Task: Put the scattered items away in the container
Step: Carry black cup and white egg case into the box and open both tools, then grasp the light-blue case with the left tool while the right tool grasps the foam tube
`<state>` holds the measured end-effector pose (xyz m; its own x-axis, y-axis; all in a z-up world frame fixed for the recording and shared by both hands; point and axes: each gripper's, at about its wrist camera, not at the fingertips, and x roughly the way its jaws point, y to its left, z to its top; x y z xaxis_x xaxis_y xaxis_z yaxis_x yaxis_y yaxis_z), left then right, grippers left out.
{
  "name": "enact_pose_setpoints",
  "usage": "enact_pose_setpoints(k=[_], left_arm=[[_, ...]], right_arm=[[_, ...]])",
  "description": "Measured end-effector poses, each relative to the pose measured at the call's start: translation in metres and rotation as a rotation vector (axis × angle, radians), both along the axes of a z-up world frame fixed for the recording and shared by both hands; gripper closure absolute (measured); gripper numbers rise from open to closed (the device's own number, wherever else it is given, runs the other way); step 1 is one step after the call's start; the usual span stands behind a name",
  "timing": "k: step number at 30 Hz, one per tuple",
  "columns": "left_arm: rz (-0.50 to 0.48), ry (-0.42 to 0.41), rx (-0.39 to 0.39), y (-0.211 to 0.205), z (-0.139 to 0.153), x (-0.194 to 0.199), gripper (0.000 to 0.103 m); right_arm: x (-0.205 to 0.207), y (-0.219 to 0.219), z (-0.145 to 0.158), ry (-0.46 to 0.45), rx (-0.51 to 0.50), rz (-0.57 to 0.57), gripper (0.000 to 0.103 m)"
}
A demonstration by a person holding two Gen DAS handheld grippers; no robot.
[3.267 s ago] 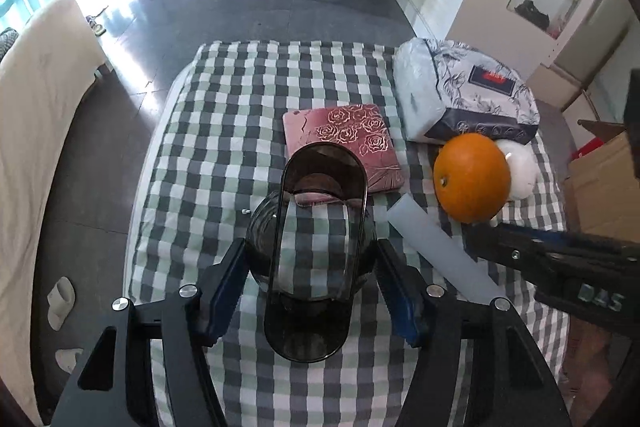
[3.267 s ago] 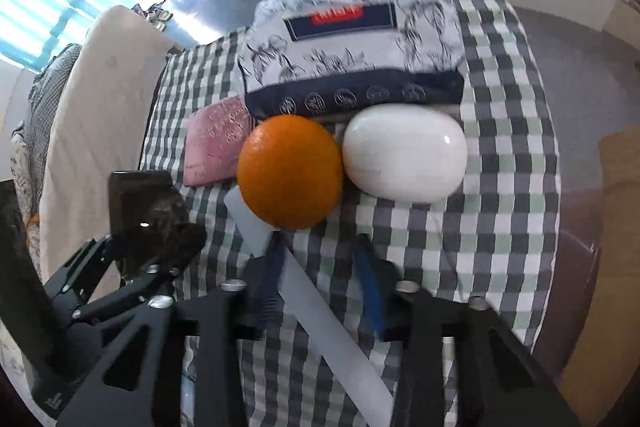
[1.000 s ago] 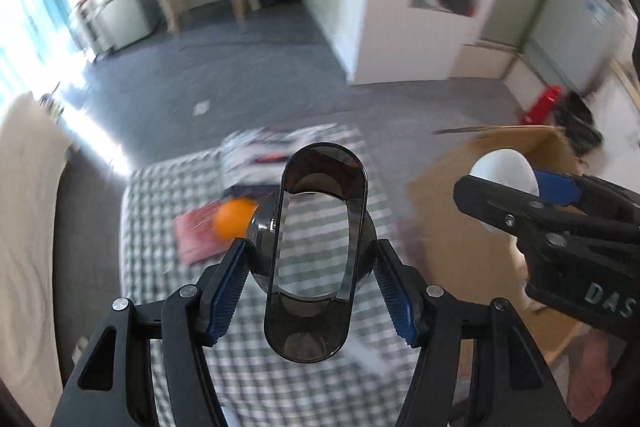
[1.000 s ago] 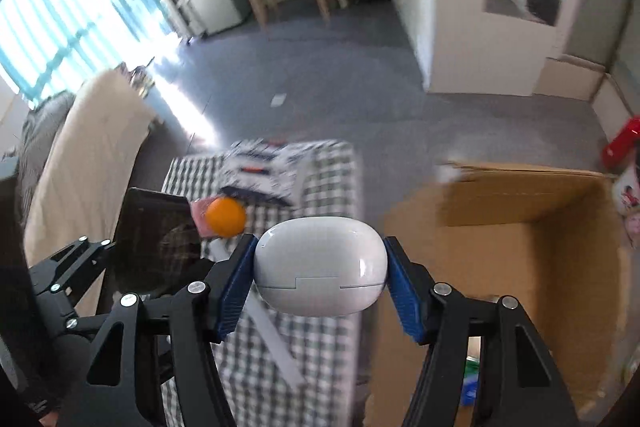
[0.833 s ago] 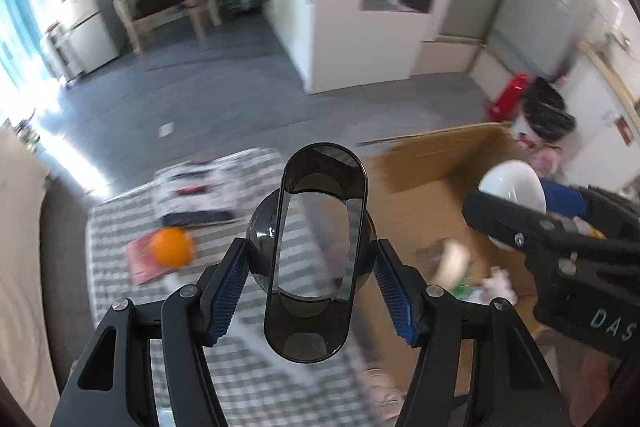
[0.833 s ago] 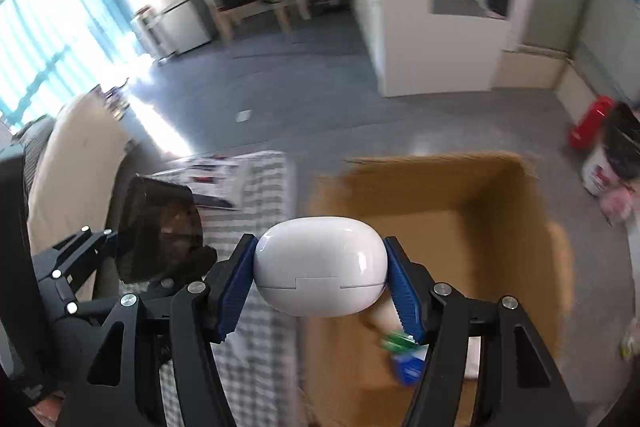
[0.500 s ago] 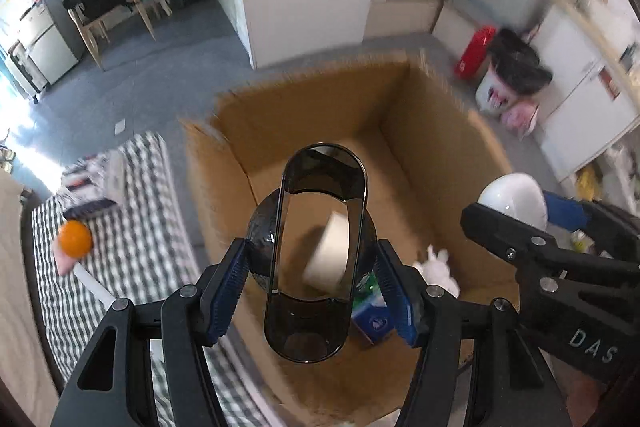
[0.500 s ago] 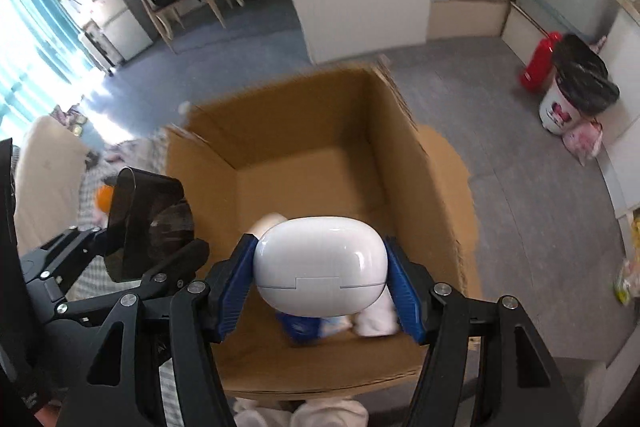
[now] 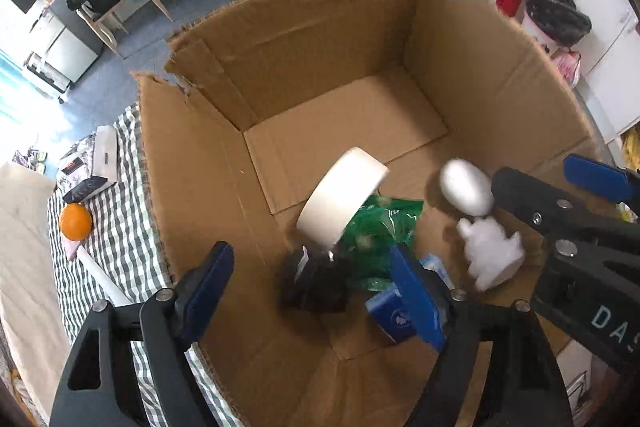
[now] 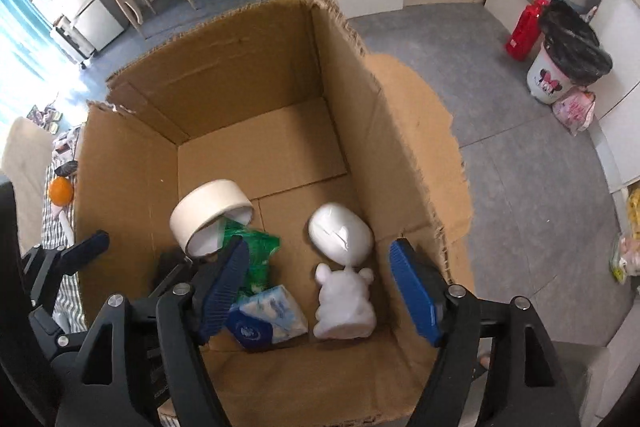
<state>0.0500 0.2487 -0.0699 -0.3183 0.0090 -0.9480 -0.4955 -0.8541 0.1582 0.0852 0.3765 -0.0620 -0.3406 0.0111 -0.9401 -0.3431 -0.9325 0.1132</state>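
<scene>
Now both of your loads are out of the jaws and down in the cardboard box [image 10: 120, 163]: half a second ago your right gripper [image 10: 320, 291] clamped the white egg-shaped case [image 10: 342, 233] and your left gripper [image 9: 312, 291] held the dark smoky cup [image 9: 314, 281]. The case lies on the box floor, touching the white bear figurine [image 10: 344, 309]; the cup sits blurred at the bottom, just beside the green packet [image 9: 378, 227] and under the tilted roll of tape [image 9: 342, 195]. Both claws hang spread wide over the box, holding and touching nothing. That judges two more items tidied, but you are not done: the orange [image 9: 75, 221], a white tube [image 9: 100, 277] and the packet of tissues [image 9: 94, 167] remain on the checked cloth [image 9: 120, 227] beside the box.
</scene>
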Motion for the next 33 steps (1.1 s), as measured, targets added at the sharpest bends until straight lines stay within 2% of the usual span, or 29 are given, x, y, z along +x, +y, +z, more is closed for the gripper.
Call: enact_pose_setpoints(k=[1,4,9,13,19,24,28,33], left_arm=[[0.004,0.013,0.004,-0.002,0.005,0.0,0.007],[0.011,0.053,0.009,-0.007,0.018,0.001,0.001],[0.042,0.052,0.033,-0.023,0.028,0.0,0.0],[0.078,0.065,0.049,-0.048,0.047,0.001,0.0],[0.163,0.116,0.062,-0.108,0.096,-0.009,0.0],[0.257,0.17,0.035,-0.18,0.132,-0.015,0.0],[0.34,0.15,0.045,-0.252,0.124,-0.017,0.0],[0.5,0.094,0.035,-0.343,0.078,-0.005,0.0]], right_arm=[[0.001,0.0,0.005,0.009,0.008,0.0,0.028],[0.002,0.0,0.019,0.034,0.018,-0.012,0.027],[0.005,-0.004,0.041,0.064,0.034,-0.016,0.027],[0.002,-0.023,0.061,0.089,0.039,0.014,0.027],[-0.012,-0.076,0.098,0.138,0.029,0.097,0.027],[-0.029,-0.145,0.133,0.201,-0.006,0.224,0.027],[-0.04,-0.208,0.131,0.211,-0.045,0.333,0.026],[-0.043,-0.289,0.083,0.142,-0.083,0.48,0.026]])
